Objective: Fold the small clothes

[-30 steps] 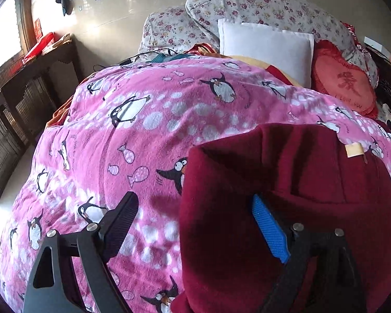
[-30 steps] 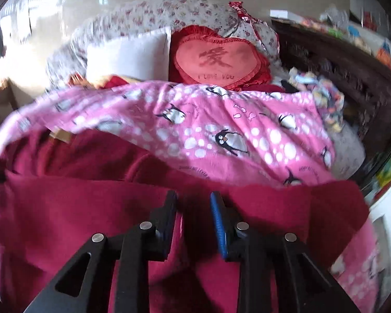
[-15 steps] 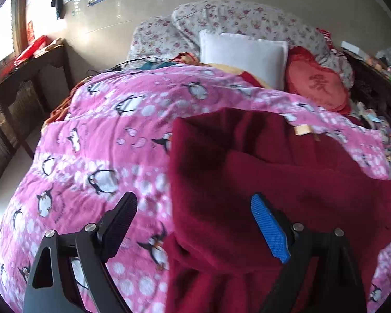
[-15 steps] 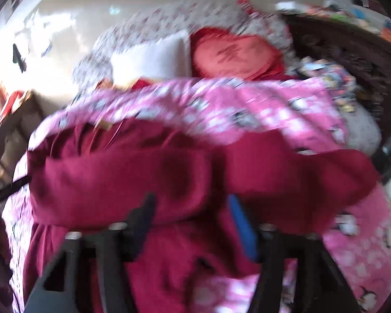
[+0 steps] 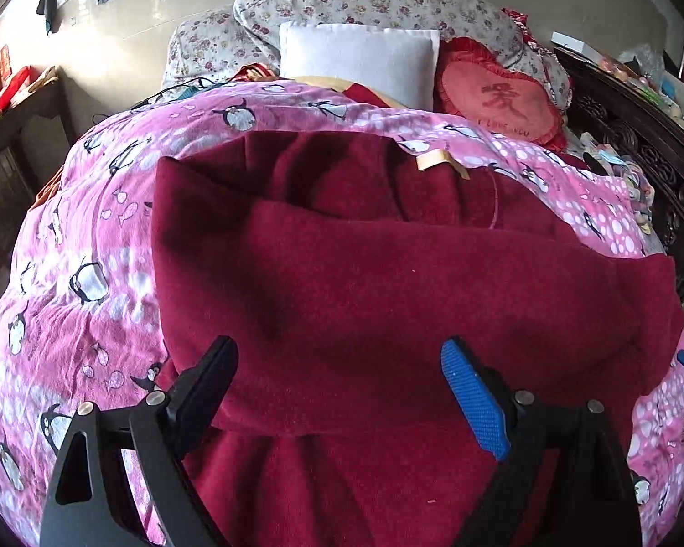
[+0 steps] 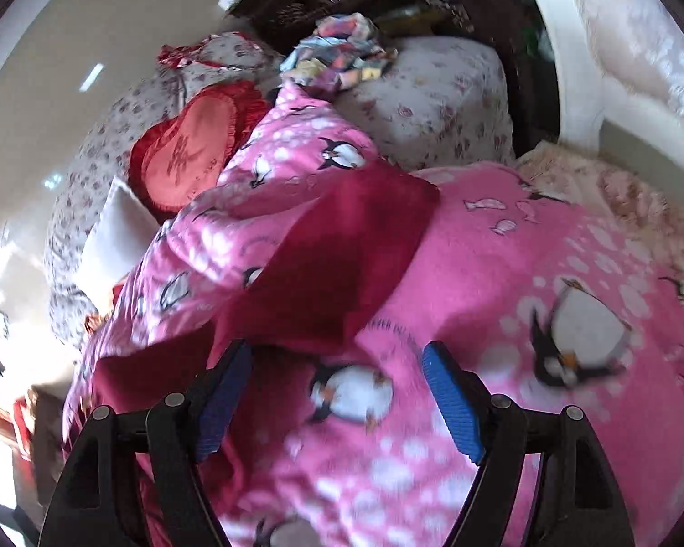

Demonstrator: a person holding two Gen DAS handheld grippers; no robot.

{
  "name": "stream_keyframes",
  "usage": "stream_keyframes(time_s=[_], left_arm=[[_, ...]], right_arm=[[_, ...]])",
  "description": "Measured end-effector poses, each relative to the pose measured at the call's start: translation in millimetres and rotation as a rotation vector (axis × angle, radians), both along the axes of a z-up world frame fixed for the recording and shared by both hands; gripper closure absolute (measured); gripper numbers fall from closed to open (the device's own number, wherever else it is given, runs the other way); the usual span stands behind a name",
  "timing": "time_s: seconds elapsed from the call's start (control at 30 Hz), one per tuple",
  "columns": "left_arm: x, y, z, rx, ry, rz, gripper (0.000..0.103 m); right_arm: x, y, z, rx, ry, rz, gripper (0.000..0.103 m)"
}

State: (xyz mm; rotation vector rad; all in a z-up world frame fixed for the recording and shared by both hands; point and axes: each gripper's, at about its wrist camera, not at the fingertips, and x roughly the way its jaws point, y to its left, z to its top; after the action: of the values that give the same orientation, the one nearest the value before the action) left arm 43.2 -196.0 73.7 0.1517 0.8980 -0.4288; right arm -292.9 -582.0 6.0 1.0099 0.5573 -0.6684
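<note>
A dark red fleece garment (image 5: 387, 282) lies on the pink penguin blanket (image 5: 68, 250), with one layer folded across its middle and a tan label (image 5: 437, 160) near its far edge. My left gripper (image 5: 337, 378) is open and empty, hovering over the garment's near part. In the right wrist view, the garment's sleeve end (image 6: 342, 255) lies on the blanket (image 6: 547, 273). My right gripper (image 6: 337, 387) is open and empty just in front of that sleeve; the view is tilted and blurred.
A white pillow (image 5: 358, 61), a red heart cushion (image 5: 501, 100) and floral pillows (image 5: 365, 0) sit at the head of the bed. A dark carved wooden headboard (image 5: 652, 159) runs along the right. A dark wooden table (image 5: 18, 118) stands at the left.
My right gripper opened, let go of the garment and swung right toward the sleeve. My left gripper, open throughout, drew back and the fold now lies flat.
</note>
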Motion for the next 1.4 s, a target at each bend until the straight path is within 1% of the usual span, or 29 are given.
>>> stream_keyframes(time_s=[0.07,0.1,0.13,0.17,0.2,0.27,0.33,0.43,0.47,0.57,0.7,0.77,0.83,0.87,0.93,1.0,1.07,1.13,1.17,1.23,1.27,1.3,1.33,1.37,1.4], left_arm=[[1.8,1.9,-1.7,0.007,0.003,0.013,0.013],[3.0,3.5,-2.0,0.008,0.007,0.019,0.013],[4.2,5.9,-2.0,0.006,0.011,0.024,0.013],[4.6,8.6,-1.7,0.004,0.014,0.029,0.013],[4.8,12.0,-1.0,0.003,0.014,0.033,0.013],[4.9,18.4,1.6,0.002,0.005,0.037,0.013],[7.3,25.4,5.1,-0.004,-0.006,0.047,0.013],[12.1,39.8,11.9,-0.032,-0.008,0.065,0.013],[14.0,45.4,14.7,-0.043,-0.010,0.075,0.013],[18.8,63.7,23.2,-0.084,-0.005,0.105,0.013],[24.2,89.2,35.9,-0.131,-0.019,0.140,0.013],[28.2,103.5,40.4,-0.162,-0.020,0.165,0.013],[32.2,115.9,41.8,-0.190,-0.014,0.187,0.013],[34.2,121.3,41.1,-0.197,-0.010,0.197,0.013],[39.9,130.6,38.1,-0.199,0.001,0.213,0.013],[44.3,138.4,33.1,-0.199,0.010,0.228,0.013],[46.8,143.1,27.1,-0.197,0.019,0.239,0.013],[49.5,145.8,20.1,-0.197,0.035,0.246,0.013],[51.0,145.8,17.1,-0.199,0.044,0.244,0.013],[52.2,145.4,13.5,-0.207,0.056,0.230,0.013],[51.6,143.7,13.1,-0.213,0.056,0.215,0.013],[50.9,142.1,13.0,-0.219,0.053,0.203,0.013],[49.4,139.0,13.5,-0.224,0.046,0.187,0.013],[48.5,137.0,13.5,-0.223,0.044,0.179,0.013],[46.7,132.9,13.3,-0.223,0.045,0.166,0.013]], right_arm=[[4.3,-8.3,-3.2,0.002,-0.033,-0.024,0.021],[12.3,-12.4,-3.7,-0.008,-0.036,-0.021,0.027],[23.9,-17.7,-3.7,-0.023,-0.024,-0.015,0.037],[30.1,-22.0,-3.5,-0.041,0.000,-0.012,0.069],[36.4,-28.5,-1.5,-0.062,0.024,-0.015,0.091],[38.9,-35.7,8.2,-0.097,-0.014,-0.031,0.091],[36.2,-36.0,30.8,-0.159,-0.050,-0.041,0.094],[34.8,-17.2,79.9,-0.276,-0.092,0.018,0.094],[37.1,-6.7,99.4,-0.318,-0.110,0.052,0.094],[53.7,39.6,161.5,-0.439,-0.210,0.186,0.094],[94.1,104.0,205.0,-0.527,-0.300,0.366,0.094],[125.0,142.5,214.0,-0.552,-0.324,0.471,0.094],[160.9,184.2,209.3,-0.538,-0.333,0.599,0.095],[179.9,205.8,202.0,-0.526,-0.326,0.661,0.094],[212.0,240.3,184.0,-0.500,-0.311,0.752,0.095],[242.5,275.7,157.1,-0.466,-0.277,0.842,0.095],[264.3,303.5,130.9,-0.439,-0.247,0.915,0.095],[289.5,332.6,95.8,-0.402,-0.170,0.996,0.094],[300.2,341.8,78.3,-0.368,-0.128,1.028,0.091],[312.1,349.0,50.4,-0.259,-0.025,1.114,0.073],[311.0,347.8,46.1,-0.228,0.003,1.112,0.054],[303.8,344.4,45.8,-0.226,-0.006,1.100,0.051],[297.4,339.6,51.7,-0.243,-0.022,1.091,0.051],[289.6,334.2,59.7,-0.270,-0.038,1.081,0.048],[280.6,326.6,68.9,-0.302,-0.049,1.063,0.044]])
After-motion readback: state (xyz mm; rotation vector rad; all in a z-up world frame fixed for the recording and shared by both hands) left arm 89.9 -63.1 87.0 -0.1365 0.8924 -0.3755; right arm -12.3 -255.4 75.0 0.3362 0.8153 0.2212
